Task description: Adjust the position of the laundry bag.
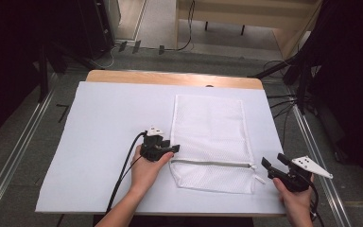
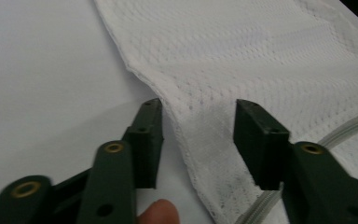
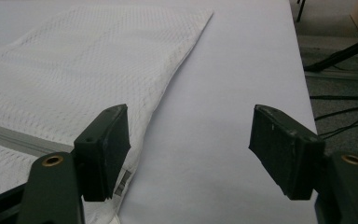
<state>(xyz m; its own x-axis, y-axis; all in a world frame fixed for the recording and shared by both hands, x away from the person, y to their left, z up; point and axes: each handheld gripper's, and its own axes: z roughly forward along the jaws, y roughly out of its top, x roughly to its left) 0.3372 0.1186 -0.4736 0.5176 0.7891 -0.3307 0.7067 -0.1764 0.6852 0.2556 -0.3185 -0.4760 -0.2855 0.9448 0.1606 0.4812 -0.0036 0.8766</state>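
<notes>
white mesh bag (image 1: 212, 137) lies zipped on the worktop (image 1: 104, 123); left gripper (image 2: 198, 126) straddles its edge, right gripper (image 3: 189, 140) beside, jaws apart; pinching seems next.

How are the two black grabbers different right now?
The left gripper sits at the mesh bag's left edge, its jaws either side of that edge; the right gripper is off the bag's right side, over the bare white table cover. The left's jaws stand closer together than the right's. Both are open, hand-held and holding nothing.
</notes>
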